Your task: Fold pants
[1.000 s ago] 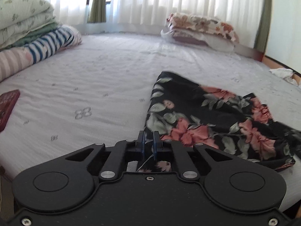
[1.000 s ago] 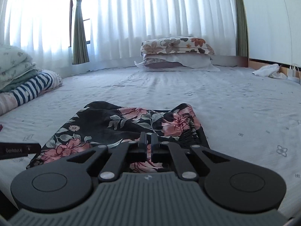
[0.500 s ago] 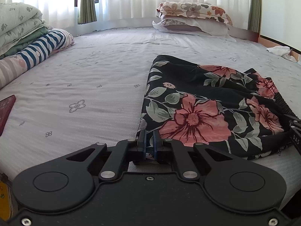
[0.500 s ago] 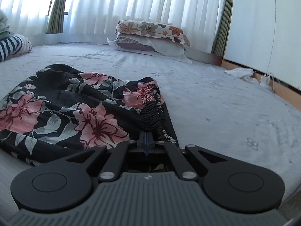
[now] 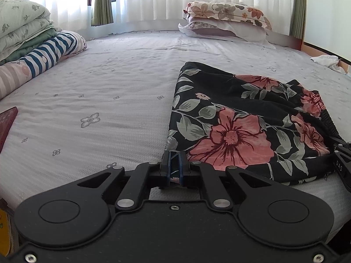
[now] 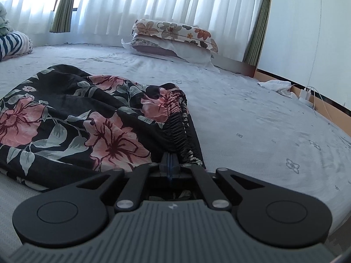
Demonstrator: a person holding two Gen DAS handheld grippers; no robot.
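Floral pants (image 5: 245, 120) lie on the near right of the bed (image 5: 105, 92); our left gripper (image 5: 174, 168) pinches their near-left corner, likely to carry a fold. From the right view, our right gripper (image 6: 170, 164) clamps fabric beside the waistband (image 6: 178, 118), keeping both ends paired.

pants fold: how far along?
Done: the pants lie doubled over on the bed, in a compact block. In hand: left tongs pinch the near left corner, right tongs are shut on the near edge by the waistband. Left: let go, smooth the bunched cloth, maybe another fold.
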